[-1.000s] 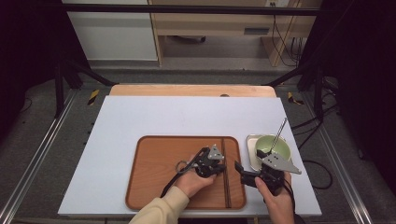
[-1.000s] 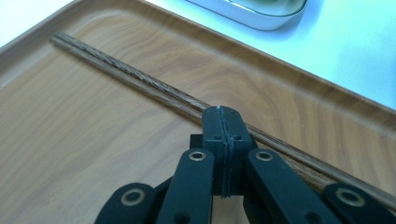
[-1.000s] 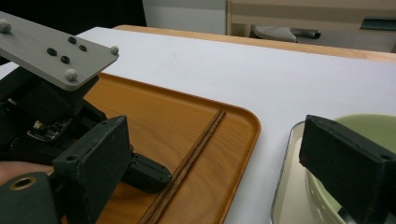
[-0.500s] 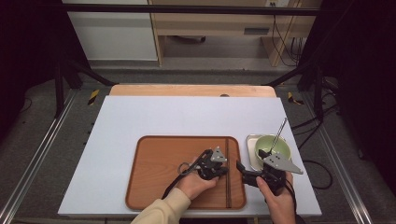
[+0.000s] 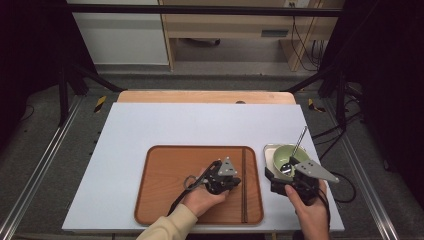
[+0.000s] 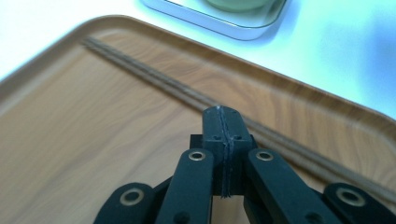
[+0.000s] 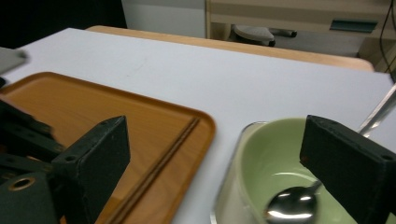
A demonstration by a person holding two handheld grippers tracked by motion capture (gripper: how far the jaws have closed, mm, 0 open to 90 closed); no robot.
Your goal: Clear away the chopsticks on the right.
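Resting over the brown tray (image 5: 165, 195), the left gripper (image 6: 223, 122) has its jaws pressed together with nothing between them. Just past its tip lie the chopsticks (image 5: 243, 185), flat along the tray's right side. To the right, the right gripper (image 7: 219, 163) has its jaws wide apart, near the green bowl (image 5: 282, 154). A spoon (image 5: 294, 152) leans in the bowl.

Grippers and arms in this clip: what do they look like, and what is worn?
Both the left gripper and the right gripper are black linkage tools with brass-ringed pivots, flat black fingers, a grey three-cornered plate on top and a trailing black cable. The left arm wears a beige sleeve.
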